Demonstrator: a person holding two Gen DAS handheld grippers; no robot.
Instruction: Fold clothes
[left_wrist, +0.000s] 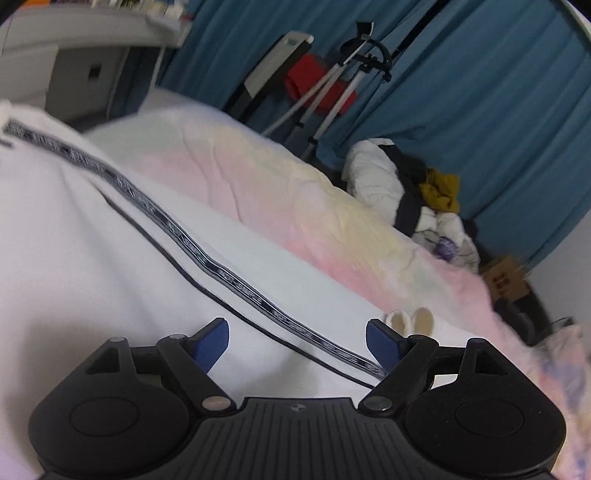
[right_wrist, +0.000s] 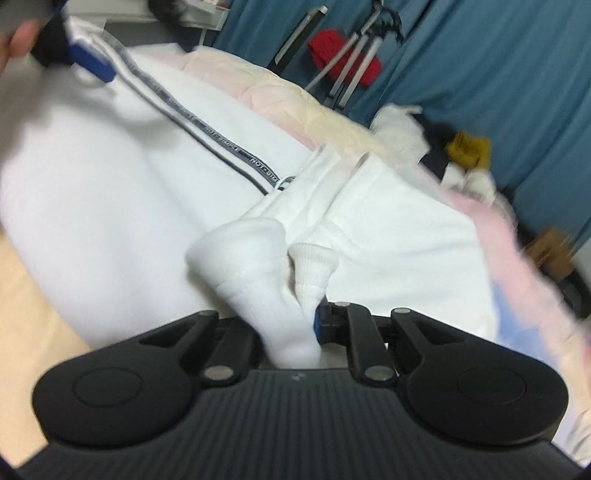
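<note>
White garment (left_wrist: 110, 258) striped seam runs diagonally, upper-left to lower-right.

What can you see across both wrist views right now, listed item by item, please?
White fleece garment with a dark lettered stripe: one, white, spread over the bed, filling the near side of both views.
Pastel pink-and-yellow blanket: one, under and beyond the garment.
Teal curtain: one, along the back.
Red fabric item: one, against the curtain, behind a metal stand.
Heap of white, black and mustard clothes: one, at the blanket's far end.
Brown cardboard box: one, lower right, beyond the bed.
Left tongs: black with blue pads, open, nothing between them, above the garment.
Right tongs: shut on a white ribbed cuff of the garment.
</note>
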